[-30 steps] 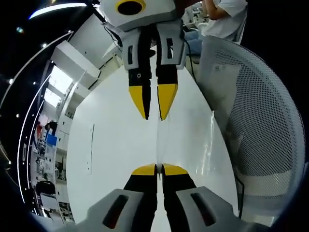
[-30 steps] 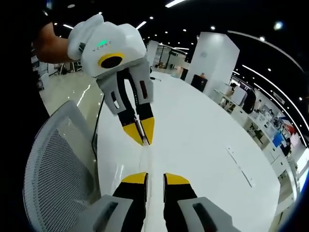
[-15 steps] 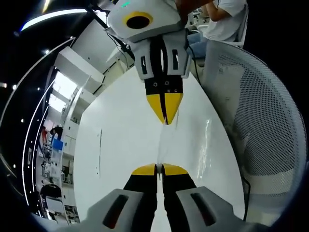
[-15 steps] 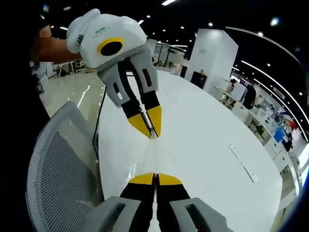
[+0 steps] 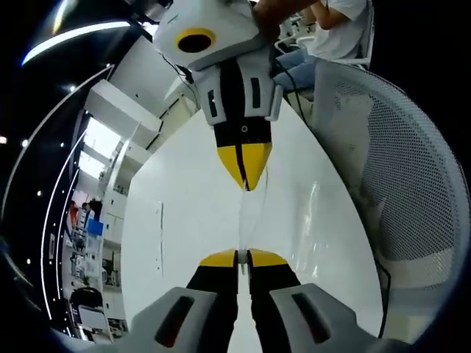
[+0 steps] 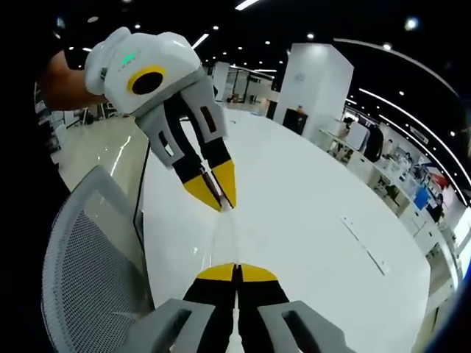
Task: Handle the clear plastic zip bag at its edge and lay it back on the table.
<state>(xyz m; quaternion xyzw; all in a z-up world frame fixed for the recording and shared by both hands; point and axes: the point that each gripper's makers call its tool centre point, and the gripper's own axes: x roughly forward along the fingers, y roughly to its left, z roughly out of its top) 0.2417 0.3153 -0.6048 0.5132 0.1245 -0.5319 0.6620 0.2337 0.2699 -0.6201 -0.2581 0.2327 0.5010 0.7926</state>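
The clear plastic zip bag is stretched edge-on between both grippers above the white table; its film shows only as faint glints. My left gripper is shut on the near edge of the bag. Coming in from the top, my right gripper is shut on the bag's far edge. In the right gripper view the bag runs from my right gripper, shut on it, up to my left gripper, held by a person's hand.
A grey mesh chair stands close beside the table edge, also seen in the right gripper view as the chair. A person in a white shirt sits beyond. A thin strip lies on the table.
My right gripper, open a second ago, has shut on the bag's far edge. My left gripper has stayed shut on the near edge. Both views have shifted slightly.
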